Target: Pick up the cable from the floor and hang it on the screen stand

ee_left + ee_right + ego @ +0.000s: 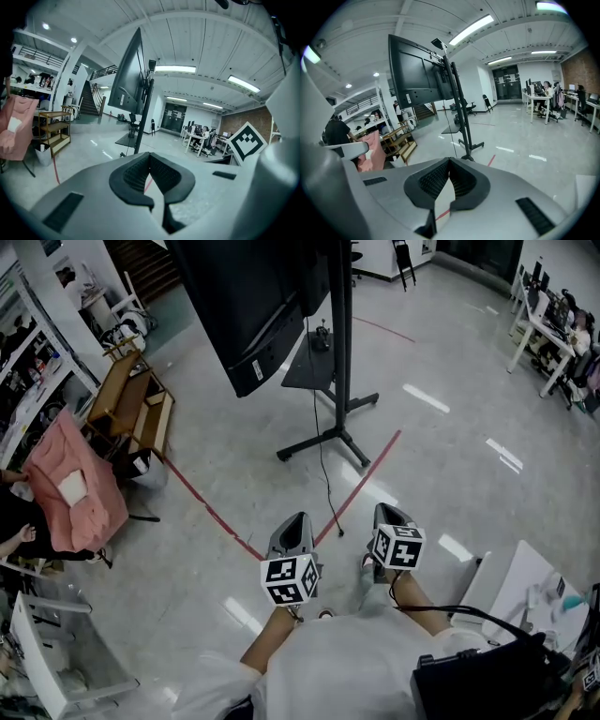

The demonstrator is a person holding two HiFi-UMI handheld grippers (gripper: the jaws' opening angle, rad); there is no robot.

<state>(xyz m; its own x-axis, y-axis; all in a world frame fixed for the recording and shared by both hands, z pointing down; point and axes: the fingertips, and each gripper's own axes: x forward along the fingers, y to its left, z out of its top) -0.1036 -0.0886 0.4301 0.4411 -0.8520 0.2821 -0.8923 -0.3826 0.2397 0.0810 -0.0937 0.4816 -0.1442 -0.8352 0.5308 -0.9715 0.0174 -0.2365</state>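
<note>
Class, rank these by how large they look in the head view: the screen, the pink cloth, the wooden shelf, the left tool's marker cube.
1. Screen.
2. Pink cloth.
3. Wooden shelf, close to the cloth.
4. Marker cube, smallest though nearest the camera.
</note>
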